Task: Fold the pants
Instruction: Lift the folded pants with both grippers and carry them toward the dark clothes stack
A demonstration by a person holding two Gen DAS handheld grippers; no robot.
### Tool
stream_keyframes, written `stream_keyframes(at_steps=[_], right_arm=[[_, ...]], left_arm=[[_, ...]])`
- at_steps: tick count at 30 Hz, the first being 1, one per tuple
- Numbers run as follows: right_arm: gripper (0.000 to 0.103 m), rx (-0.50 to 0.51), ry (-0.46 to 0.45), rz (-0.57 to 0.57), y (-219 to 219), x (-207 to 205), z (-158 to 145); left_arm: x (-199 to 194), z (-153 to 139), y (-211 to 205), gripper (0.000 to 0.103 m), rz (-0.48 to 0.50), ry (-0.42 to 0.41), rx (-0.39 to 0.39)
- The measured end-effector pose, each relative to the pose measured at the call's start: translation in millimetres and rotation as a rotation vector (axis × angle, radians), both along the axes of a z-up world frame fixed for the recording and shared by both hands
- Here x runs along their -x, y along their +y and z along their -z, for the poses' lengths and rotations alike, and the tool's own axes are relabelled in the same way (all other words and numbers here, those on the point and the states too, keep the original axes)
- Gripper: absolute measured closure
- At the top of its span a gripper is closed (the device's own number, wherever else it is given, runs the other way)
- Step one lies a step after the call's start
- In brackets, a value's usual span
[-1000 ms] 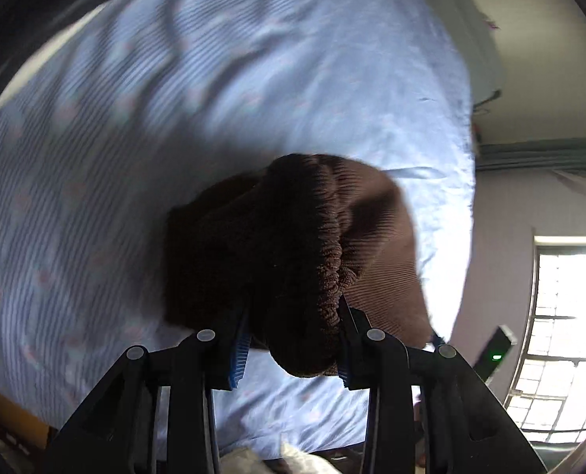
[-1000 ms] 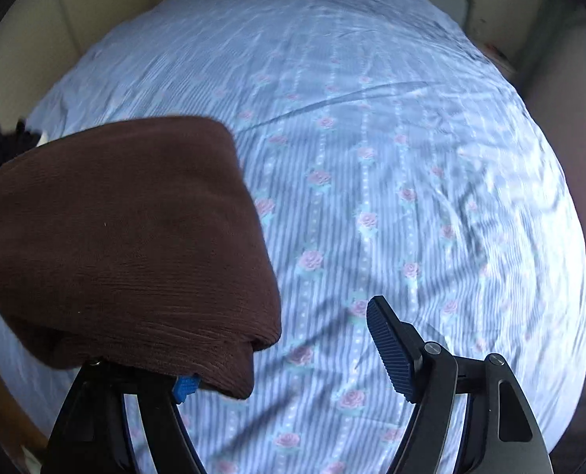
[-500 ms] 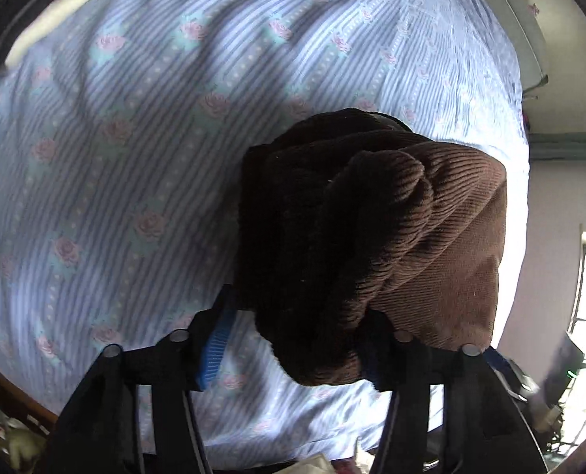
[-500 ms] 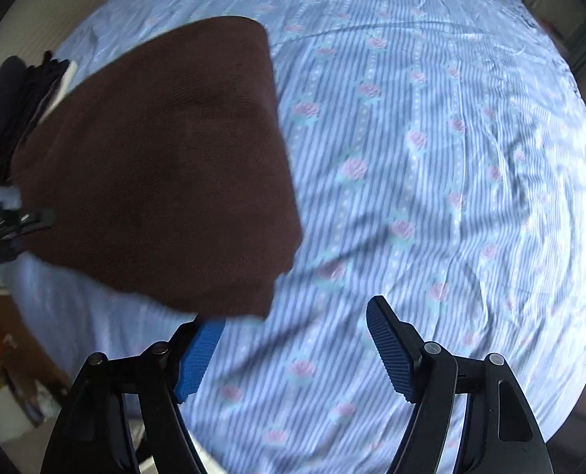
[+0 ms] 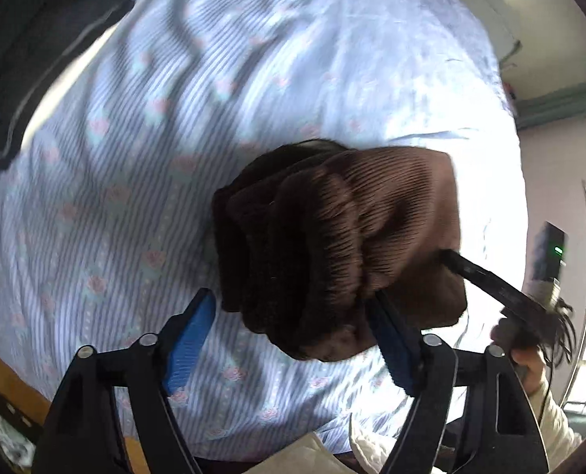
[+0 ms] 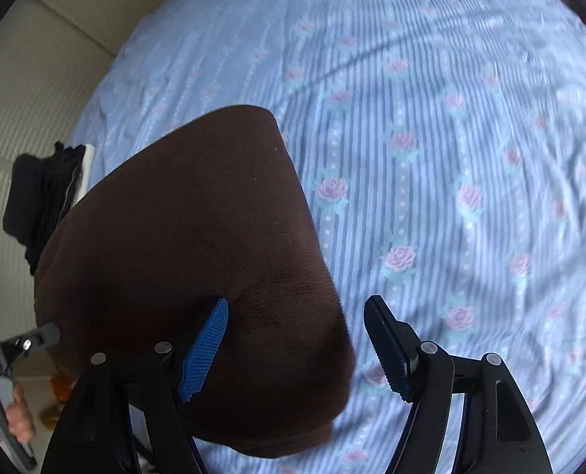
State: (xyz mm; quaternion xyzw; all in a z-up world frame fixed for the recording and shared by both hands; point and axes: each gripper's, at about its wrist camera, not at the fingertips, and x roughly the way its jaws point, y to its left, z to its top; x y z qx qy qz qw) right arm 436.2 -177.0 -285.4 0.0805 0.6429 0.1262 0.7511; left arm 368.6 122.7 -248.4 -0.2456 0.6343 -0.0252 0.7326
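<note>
Your left tongs [image 5: 293,335] spread wide, pants [image 5: 332,249] bundle bunched between fingers, apparently unclamped. Your right tongs [image 6: 297,343] also wide; folded pants [image 6: 198,268] ahead-left, above bed [image 6: 451,158], readying set-down.

Brown ribbed pants [image 5: 356,233]; blue-striped, pink-rose sheet [image 6: 431,138]; blue gripper pads [image 6: 204,349].

Brown pants [image 6: 198,260] hide part of bedsheet [image 6: 431,158] left of right gripper's jaws; dark clothes [image 5: 28,51] cut off at frame's top-left edge, far beyond left jaws.
</note>
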Motion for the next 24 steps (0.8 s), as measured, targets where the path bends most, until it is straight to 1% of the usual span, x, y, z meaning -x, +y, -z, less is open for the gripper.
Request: stream_keyframes(at_steps=[2,3,5,7,8,11,13,14,16,17,18,19,24], right_arm=[[0.032,-0.033,0.011,0.018,0.3,3.1,4.0],[0.032,-0.048,0.017,0.020,2.6,5.8,5.1],[0.032,-0.052,0.016,0.003,9.7,10.6,5.4],[0.031,-0.027,0.006,-0.016,16.9,13.1,6.0],[0.031,-0.025,0.006,-0.021,18.7,13.4,6.0],[0.031,-0.025,0.012,-0.019,19.7,9.6,6.0],[0.031,-0.025,0.019,-0.018,19.8,5.8,6.6],[0.031,-0.023,0.021,-0.020,20.6,4.7,6.5],[0.031,-0.019,0.021,-0.031,20.8,4.1,5.8],[0.031,-0.017,0.021,-0.038,19.4,3.7,5.9],[0.031,-0.016,0.023,-0.042,20.4,2.7,7.9],[0.031,-0.016,0.027,-0.043,21.7,1.4,10.0],[0.030,-0.017,0.042,-0.052,21.8,-4.1,23.7]], left_arm=[[-1.1,-4.2,3.0,0.021,-0.009,-0.023,0.008],[-2.2,-6.9,3.4,0.019,-0.019,-0.032,0.015],[-8.8,-7.2,5.6,0.017,-0.041,-0.036,0.017],[-16.8,6.0,10.7,0.017,-0.084,-0.016,0.053],[-22.4,16.6,13.5,0.017,-0.105,0.008,0.076],[-28.7,46.3,23.0,0.017,-0.168,0.065,0.083],[-24.5,59.6,26.7,0.017,-0.187,0.084,0.127],[-23.9,63.0,28.6,0.016,-0.188,0.080,0.156],[-24.3,68.2,31.0,0.008,-0.175,0.067,0.141],[-25.7,70.4,32.1,0.008,-0.158,0.056,0.124],[-27.6,74.4,33.2,0.007,-0.140,0.046,0.110],[-28.7,77.9,32.3,0.007,-0.133,0.045,0.112],[-29.7,102.4,40.9,0.009,-0.126,0.035,0.179]])
